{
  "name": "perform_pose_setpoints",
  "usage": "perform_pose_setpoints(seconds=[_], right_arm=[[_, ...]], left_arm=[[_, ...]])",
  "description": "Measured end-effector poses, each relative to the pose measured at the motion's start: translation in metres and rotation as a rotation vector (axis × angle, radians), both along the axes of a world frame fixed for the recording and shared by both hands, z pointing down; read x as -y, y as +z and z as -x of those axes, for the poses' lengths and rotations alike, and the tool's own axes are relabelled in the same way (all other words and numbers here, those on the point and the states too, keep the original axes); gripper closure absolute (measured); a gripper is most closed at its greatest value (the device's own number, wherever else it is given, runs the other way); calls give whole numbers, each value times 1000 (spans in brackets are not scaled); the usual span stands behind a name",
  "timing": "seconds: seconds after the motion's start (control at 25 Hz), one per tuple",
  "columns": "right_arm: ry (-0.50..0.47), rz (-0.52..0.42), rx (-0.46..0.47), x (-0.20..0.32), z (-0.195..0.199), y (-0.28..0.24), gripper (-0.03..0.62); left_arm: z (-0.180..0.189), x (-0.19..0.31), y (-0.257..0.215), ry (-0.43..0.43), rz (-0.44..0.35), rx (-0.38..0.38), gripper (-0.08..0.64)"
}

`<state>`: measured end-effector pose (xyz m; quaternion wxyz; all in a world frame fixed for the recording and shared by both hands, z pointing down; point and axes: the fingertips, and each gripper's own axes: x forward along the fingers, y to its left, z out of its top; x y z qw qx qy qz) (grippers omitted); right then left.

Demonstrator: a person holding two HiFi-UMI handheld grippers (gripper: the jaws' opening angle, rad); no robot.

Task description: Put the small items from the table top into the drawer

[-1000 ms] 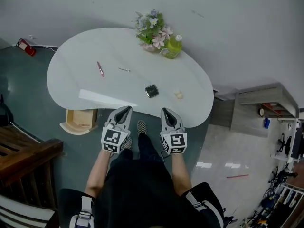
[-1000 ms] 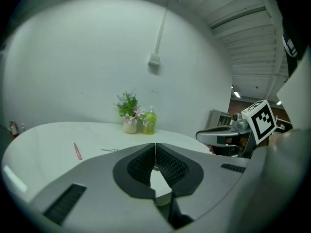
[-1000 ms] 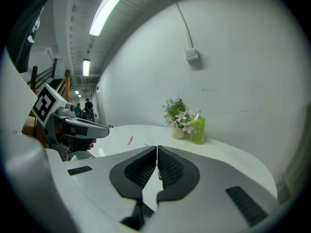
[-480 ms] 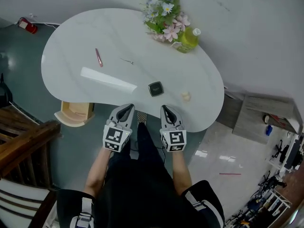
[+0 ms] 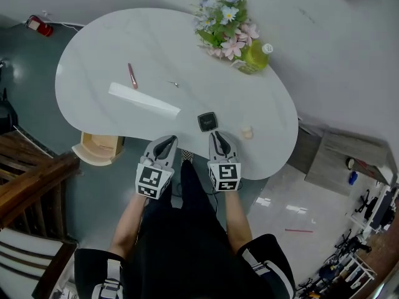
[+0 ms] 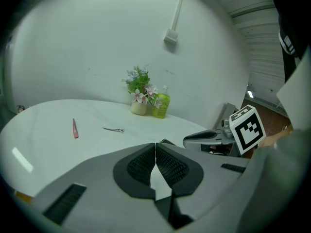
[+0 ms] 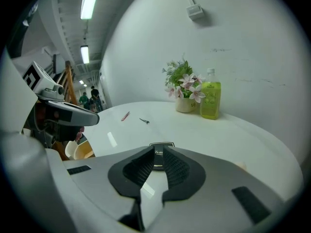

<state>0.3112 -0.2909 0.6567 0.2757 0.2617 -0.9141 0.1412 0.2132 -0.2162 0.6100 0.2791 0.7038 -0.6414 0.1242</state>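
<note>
Barely begun, judging from the desk (image 5: 124,42). Yet to go into the open drawer (image 5: 100,149): pink pen (image 5: 131,75), hair clip (image 5: 174,84), dark square case (image 5: 206,121), cream lump (image 5: 247,132), all lying apart from that drawer. Clenched on nothing: left tongs (image 5: 168,141), right tongs (image 5: 216,134).

Light is bright and even, falling from above. A tube lamp (image 7: 91,1) glows overexposed on the ceiling in the right gripper view, and a long white glare streak (image 5: 143,99) lies across the glossy table (image 5: 187,48). Shadows are faint and soft. Both gripper views bulge like a fisheye, with black corners and a curved wall (image 6: 97,42); the head view bends at its edges
</note>
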Motion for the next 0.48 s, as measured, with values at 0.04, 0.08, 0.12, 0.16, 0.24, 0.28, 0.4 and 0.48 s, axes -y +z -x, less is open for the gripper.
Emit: perform_pose_setpoints(seconds=[0.04, 0.08, 0.12, 0.16, 0.24, 0.28, 0.4, 0.48], right_arm=[[-6, 18, -3, 1, 2, 3, 533], [-14, 42, -6, 1, 4, 7, 454], [-19, 65, -9, 1, 6, 11, 429], [-19, 80, -15, 2, 7, 15, 400], [-14, 92, -31, 5, 8, 23, 359], [-12, 96, -39, 7, 10, 27, 347], [-8, 110, -70, 10, 12, 37, 312], [-6, 114, -86, 12, 12, 41, 303]], left_arm=[[1, 1, -1, -4, 1, 0, 540], [3, 2, -3, -8, 1, 0, 540], [4, 3, -4, -11, 2, 0, 540], [4, 4, -4, -13, 2, -1, 540], [7, 6, -4, -21, 2, -4, 540], [8, 7, -4, -26, 4, -5, 540], [8, 5, 2, -27, 16, -11, 540], [9, 5, 4, -32, 22, -16, 540]])
